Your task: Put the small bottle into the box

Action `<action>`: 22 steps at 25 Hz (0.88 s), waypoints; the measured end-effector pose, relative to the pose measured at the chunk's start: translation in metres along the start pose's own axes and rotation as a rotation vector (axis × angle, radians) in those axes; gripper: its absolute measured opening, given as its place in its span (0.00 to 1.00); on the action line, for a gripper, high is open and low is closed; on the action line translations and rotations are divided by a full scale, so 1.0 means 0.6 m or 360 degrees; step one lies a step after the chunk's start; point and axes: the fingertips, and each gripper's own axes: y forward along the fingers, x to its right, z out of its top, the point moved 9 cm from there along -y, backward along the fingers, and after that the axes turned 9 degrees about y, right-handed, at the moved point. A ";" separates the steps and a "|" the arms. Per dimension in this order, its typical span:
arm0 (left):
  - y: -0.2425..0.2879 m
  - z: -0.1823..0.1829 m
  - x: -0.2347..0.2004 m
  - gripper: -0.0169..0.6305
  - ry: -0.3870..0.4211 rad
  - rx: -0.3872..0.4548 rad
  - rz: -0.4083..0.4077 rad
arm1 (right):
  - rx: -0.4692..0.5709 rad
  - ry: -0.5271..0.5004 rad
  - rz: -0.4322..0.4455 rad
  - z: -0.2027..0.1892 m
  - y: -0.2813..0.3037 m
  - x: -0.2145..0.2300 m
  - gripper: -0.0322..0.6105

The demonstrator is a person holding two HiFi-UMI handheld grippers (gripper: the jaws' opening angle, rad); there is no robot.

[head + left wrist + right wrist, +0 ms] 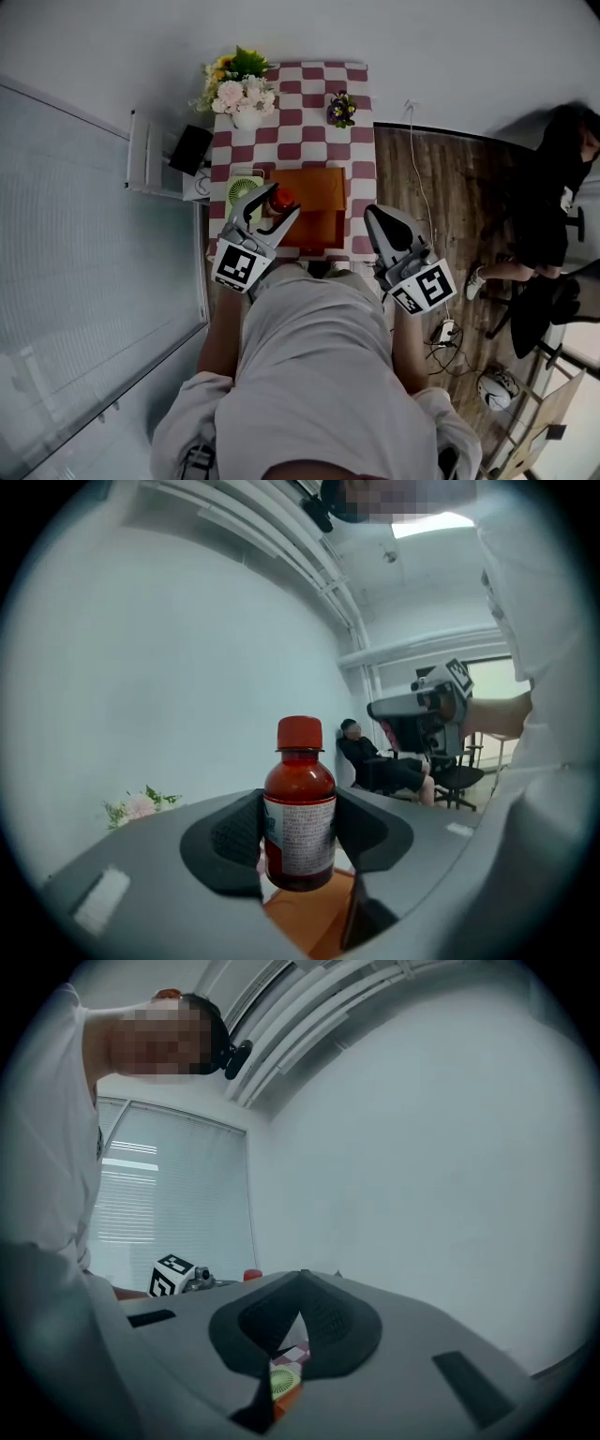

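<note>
Red-capped and dark red, the small bottle (299,827) stands upright, pinched at its label by our left tongs (274,204), hanging above the nine o'clock side of the orange box (319,192) on the checked surface (309,103). Our right tongs (302,1283), tips pressed together with nothing between them, hover at the box's four o'clock.
</note>
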 end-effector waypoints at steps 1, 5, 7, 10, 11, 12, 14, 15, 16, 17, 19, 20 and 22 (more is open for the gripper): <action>0.013 -0.014 0.005 0.36 0.0021 -0.0039 -0.0037 | 0.0000 0.0009 -0.0014 -0.003 -0.007 0.001 0.05; 0.068 -0.087 0.039 0.37 0.0122 -0.0265 -0.0245 | 0.0002 0.0054 -0.0082 -0.012 -0.039 0.004 0.05; 0.092 -0.125 0.057 0.36 0.0169 -0.0397 -0.0360 | 0.0003 0.0061 -0.0114 -0.013 -0.054 0.005 0.05; 0.126 -0.182 0.083 0.36 0.0204 -0.0567 -0.0532 | 0.0010 0.0067 -0.0167 -0.011 -0.076 0.007 0.05; 0.136 -0.199 0.091 0.36 0.0204 -0.0616 -0.0581 | 0.0016 0.0070 -0.0186 -0.010 -0.083 0.009 0.05; 0.145 -0.216 0.100 0.36 0.0209 -0.0661 -0.0627 | 0.0023 0.0073 -0.0205 -0.009 -0.089 0.010 0.05; 0.160 -0.245 0.118 0.36 0.0225 -0.0742 -0.0716 | 0.0033 0.0077 -0.0243 -0.009 -0.102 0.012 0.05; 0.167 -0.259 0.127 0.36 0.0236 -0.0784 -0.0760 | 0.0038 0.0079 -0.0260 -0.009 -0.107 0.013 0.05; 0.175 -0.273 0.136 0.36 0.0252 -0.0830 -0.0804 | 0.0041 0.0081 -0.0276 -0.009 -0.112 0.014 0.05; 0.182 -0.287 0.144 0.37 0.0273 -0.0879 -0.0847 | 0.0044 0.0082 -0.0291 -0.008 -0.116 0.015 0.05; 0.194 -0.318 0.158 0.37 0.0305 -0.0982 -0.0917 | 0.0047 0.0080 -0.0321 -0.007 -0.124 0.015 0.05; 0.199 -0.333 0.164 0.36 0.0315 -0.1033 -0.0947 | 0.0048 0.0080 -0.0335 -0.007 -0.127 0.014 0.05; 0.205 -0.363 0.176 0.36 0.0341 -0.1131 -0.1016 | 0.0051 0.0082 -0.0364 -0.009 -0.133 0.011 0.05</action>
